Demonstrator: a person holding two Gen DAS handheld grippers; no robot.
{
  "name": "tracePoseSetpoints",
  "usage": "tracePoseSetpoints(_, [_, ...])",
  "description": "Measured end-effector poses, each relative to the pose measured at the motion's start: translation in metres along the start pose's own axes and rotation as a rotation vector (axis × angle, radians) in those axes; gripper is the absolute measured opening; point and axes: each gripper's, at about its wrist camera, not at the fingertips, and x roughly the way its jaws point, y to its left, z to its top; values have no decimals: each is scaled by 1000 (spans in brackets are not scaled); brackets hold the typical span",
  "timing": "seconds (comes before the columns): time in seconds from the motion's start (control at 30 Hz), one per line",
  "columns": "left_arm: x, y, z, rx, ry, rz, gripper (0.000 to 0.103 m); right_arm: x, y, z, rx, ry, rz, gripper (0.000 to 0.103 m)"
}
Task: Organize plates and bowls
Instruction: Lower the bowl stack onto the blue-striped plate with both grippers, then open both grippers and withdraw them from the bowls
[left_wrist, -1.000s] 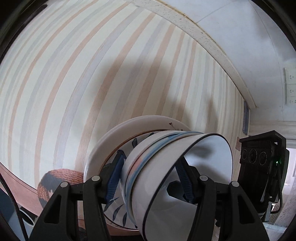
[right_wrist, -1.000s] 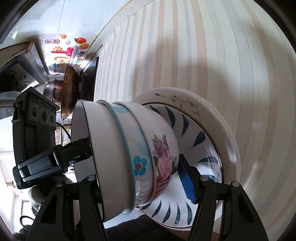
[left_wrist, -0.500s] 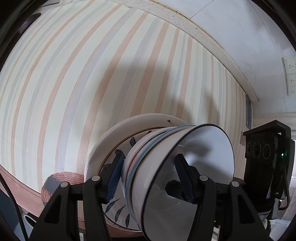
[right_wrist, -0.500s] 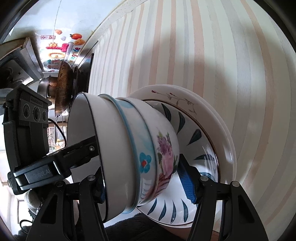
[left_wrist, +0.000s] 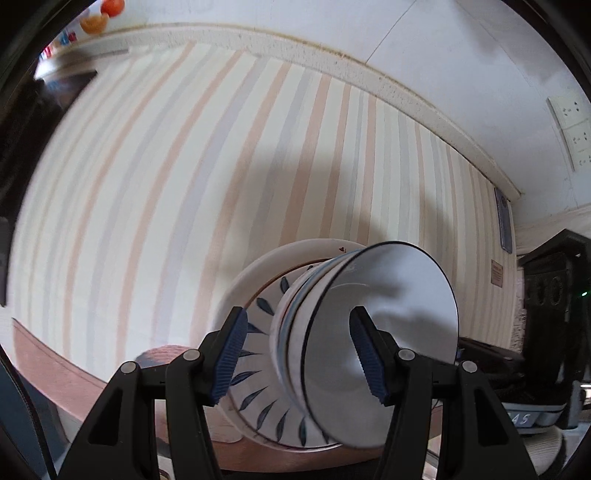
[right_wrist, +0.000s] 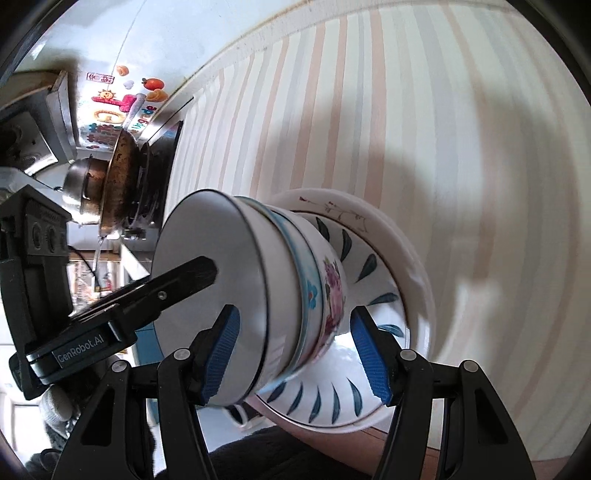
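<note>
A striped tablecloth (left_wrist: 207, 177) in cream, peach and grey is filling most of both views, with the room tilted sideways so the surface is reading like a wall. A stack of dishes is sitting on it: a wide white plate (left_wrist: 255, 273) at the base, a leaf-patterned plate (right_wrist: 362, 384) on that, and nested bowls (right_wrist: 295, 288) on top, the outermost being a black-rimmed white bowl (left_wrist: 391, 332).

The left gripper (left_wrist: 299, 354) is pointing at the stack from one side, its blue-padded fingers (left_wrist: 231, 354) spread wide, one alongside the leaf-patterned plate and the other lying against the white bowl's inner wall. Whether the pads are pressing is unclear.

The right gripper (right_wrist: 295, 354) is facing the stack from the opposite side, its fingers (right_wrist: 369, 354) parted on either side of the nested bowls, not visibly clamping them. In that view the left gripper's black finger is reaching into the white bowl's mouth.

Blurred pots (right_wrist: 110, 184) and colourful stickers (right_wrist: 122, 99) are showing at the far edge. The stack's lower edge is cut off behind the gripper frames, and a dark cloth (right_wrist: 266, 450) is hiding the table's near rim.
</note>
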Motion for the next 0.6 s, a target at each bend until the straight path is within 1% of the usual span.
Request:
tracePoseSetpoints(0.1, [-17,-4,-8,52,-53,49,55,-17,12,-10,-21,-46,-64,67])
tracePoseSetpoints(0.2, [-37,-4,-17,105,-113,81,55,-37,25,-25,-42,-106,-139,72])
tracePoseSetpoints(0.27, [-50,-4,-25,136,-148,87,55,-51,39,-38,-44,-154,-186,78])
tracePoseSetpoints(0.3, [-56,-3,-28,152,-160,90,56,-57,45,-46,-42,-179,-203,84])
tracePoseSetpoints(0.33, [-64,-2,-32,166,-168,87,56,-62,52,-52,-39,-200,-221,87])
tracePoseSetpoints(0.37, [-71,1,-37,179,-180,83,62,-68,60,-61,-36,-227,-246,88])
tracePoseSetpoints(0.4, [-76,2,-40,191,-192,86,72,-75,69,-71,-35,-259,-278,90])
tracePoseSetpoints(0.43, [-83,3,-45,208,-211,93,76,-79,75,-79,-32,-282,-303,91])
tracePoseSetpoints(0.47, [-91,4,-50,228,-234,101,84,-84,83,-89,-26,-311,-332,92])
tracePoseSetpoints(0.5, [-99,5,-56,245,-255,106,86,-89,92,-100,-21,-343,-357,92])
tracePoseSetpoints(0.6, [-118,8,-69,283,-306,121,87,-103,116,-127,-6,-412,-394,94])
